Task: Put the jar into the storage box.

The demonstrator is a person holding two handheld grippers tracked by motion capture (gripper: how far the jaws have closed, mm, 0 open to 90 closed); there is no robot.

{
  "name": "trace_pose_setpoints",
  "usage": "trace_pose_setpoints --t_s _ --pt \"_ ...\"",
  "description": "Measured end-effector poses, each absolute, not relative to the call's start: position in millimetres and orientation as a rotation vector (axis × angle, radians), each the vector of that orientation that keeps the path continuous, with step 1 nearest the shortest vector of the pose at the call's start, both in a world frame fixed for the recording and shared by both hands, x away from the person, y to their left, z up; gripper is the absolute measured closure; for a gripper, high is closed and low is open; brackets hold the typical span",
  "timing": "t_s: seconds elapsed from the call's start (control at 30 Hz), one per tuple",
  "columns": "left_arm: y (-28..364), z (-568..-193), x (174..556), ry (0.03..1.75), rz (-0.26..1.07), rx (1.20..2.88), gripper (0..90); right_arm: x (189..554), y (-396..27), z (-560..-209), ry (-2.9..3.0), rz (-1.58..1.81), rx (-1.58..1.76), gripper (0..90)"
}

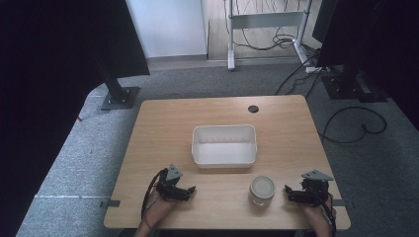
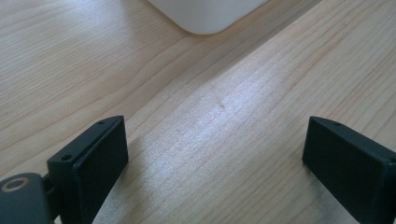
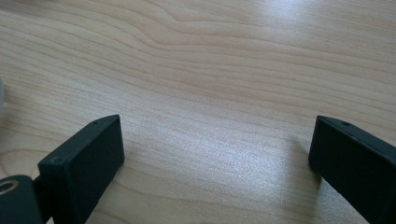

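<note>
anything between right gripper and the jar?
Nothing: in the high view, only bare table separates the right gripper from the jar. Its jaws stand wide apart over bare wood in the right gripper view.

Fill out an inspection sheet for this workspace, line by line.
Surface: wooden table, bare grain, with a round port at the far edge.
Job's things: lidded jar upright near the front; white bin at centre, empty.
Clutter: nothing seen.
Grippers: left tool and right tool rest at the front edge, both open and holding nothing; the right one is close beside the jar.
Cables: a lead trails from each tool; loose cables lie on the floor.
Surroundings: grey carpet, black stands, a white frame behind.
</note>
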State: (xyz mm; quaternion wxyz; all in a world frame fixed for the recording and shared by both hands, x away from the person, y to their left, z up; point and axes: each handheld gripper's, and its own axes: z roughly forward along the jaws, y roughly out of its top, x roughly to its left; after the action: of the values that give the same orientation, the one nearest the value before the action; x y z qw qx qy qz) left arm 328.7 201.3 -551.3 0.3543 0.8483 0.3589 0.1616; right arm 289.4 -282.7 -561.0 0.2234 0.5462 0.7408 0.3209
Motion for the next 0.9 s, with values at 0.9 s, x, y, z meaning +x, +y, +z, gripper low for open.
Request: trace_pose_setpoints --t_s 0.9 --pt "186 -533 316 0.8 0.41 2.163 5.1 289 -283 -561 2.045 0.886 1.508 3.0"
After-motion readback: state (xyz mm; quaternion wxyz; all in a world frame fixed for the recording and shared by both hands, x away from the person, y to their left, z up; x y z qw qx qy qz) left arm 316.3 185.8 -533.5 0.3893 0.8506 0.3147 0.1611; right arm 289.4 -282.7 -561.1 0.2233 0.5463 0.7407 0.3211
